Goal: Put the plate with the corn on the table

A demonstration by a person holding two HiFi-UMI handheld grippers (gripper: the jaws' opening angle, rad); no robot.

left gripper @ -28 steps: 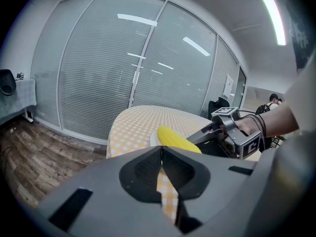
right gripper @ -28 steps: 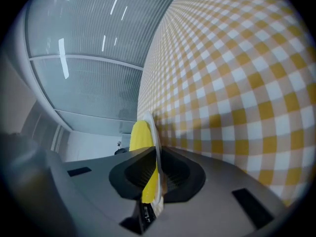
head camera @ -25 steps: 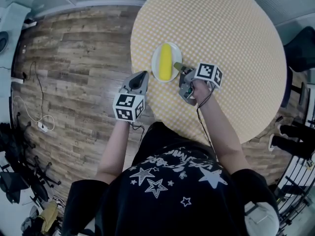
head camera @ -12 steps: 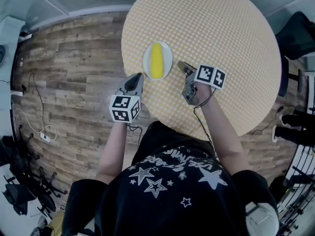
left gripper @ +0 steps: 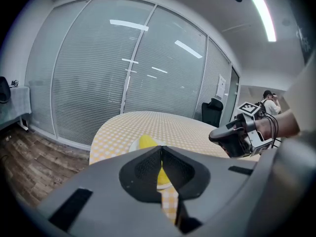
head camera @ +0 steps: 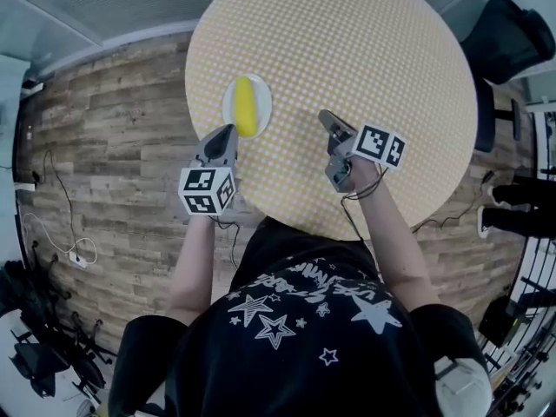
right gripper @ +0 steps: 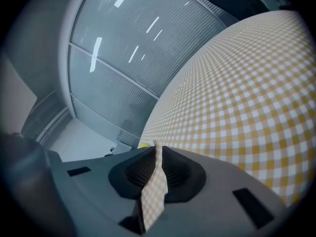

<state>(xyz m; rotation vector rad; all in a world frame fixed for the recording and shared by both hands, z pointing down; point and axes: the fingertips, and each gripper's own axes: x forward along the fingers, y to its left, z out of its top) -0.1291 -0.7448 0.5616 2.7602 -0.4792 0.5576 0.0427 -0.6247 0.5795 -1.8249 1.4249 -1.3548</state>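
Plate (head camera: 265,102) bearing corn (head camera: 245,107): resting on checked round table (head camera: 365,59), near left edge. Left gripper (head camera: 228,130): jaws together, empty, tip just beside plate. Right gripper (head camera: 324,116): jaws together, empty, over table, apart from plate.

No readable text or numbers, lettering on the person's black shirt (head camera: 323,287) too warped to read

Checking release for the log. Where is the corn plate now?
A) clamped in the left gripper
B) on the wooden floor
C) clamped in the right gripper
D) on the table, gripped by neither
D: the plate with the corn lies on the table, and the left gripper and right gripper each have their jaws together on nothing.
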